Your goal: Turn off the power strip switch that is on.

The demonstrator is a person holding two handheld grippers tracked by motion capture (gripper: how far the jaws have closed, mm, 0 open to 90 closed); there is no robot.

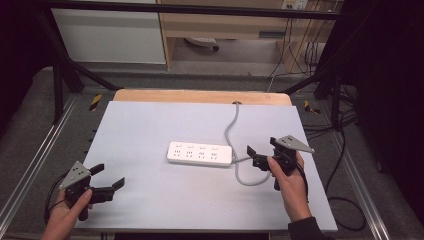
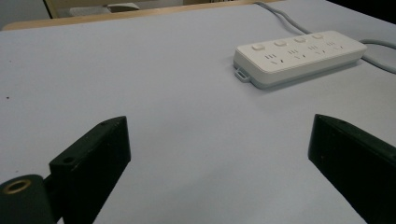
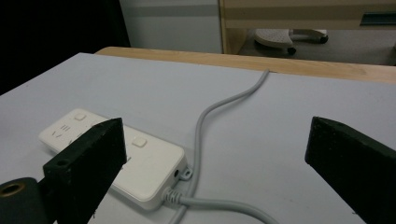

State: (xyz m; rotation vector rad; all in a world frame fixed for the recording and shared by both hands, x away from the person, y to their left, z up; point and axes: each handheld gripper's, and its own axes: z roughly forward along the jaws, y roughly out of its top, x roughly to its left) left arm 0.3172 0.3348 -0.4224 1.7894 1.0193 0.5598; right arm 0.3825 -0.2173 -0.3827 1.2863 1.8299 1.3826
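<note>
I am holding my left gripper (image 1: pixel 107 176) over the near left corner of the table (image 1: pixel 150 125), jaws spread wide with nothing between them. My right gripper (image 1: pixel 261 148) is hovering just beside the right end of the white power strip (image 1: pixel 200 153), jaws likewise parted and empty. The strip is lying flat at the table's middle. My right gripper view is showing its grey cord (image 3: pixel 219 105) leaving that end, looping back and running to the far edge; my left gripper view is showing the strip's (image 2: pixel 299 55) other end, with its small mounting tab.
</note>
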